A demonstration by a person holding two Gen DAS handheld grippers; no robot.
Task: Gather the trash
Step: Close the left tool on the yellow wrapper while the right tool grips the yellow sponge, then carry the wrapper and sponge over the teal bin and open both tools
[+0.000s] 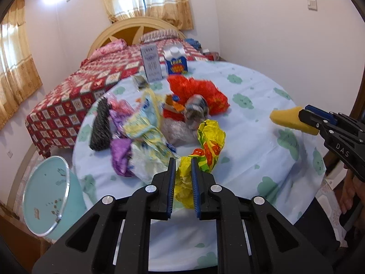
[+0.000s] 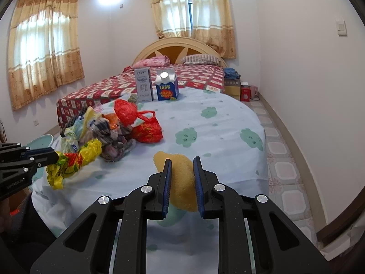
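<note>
My left gripper (image 1: 183, 159) is shut on a crumpled yellow, red and green wrapper (image 1: 207, 141), held just above the table near its front edge; the wrapper also shows in the right wrist view (image 2: 75, 159). My right gripper (image 2: 182, 159) is shut on a yellow sponge (image 2: 180, 180), held above the right part of the table; the sponge shows in the left wrist view (image 1: 289, 119) too. A pile of trash lies on the table: a red plastic bag (image 1: 200, 91), a yellow-blue bag (image 1: 146, 123), a purple wrapper (image 1: 121, 155) and a dark wrapper (image 1: 100, 125).
The round table (image 1: 262, 105) has a pale blue cloth with green clouds. A grey box (image 1: 151, 62) and a blue carton (image 1: 175, 61) stand at its far edge. A light blue bin (image 1: 48, 194) stands on the floor at the left. A bed (image 1: 91, 80) lies behind.
</note>
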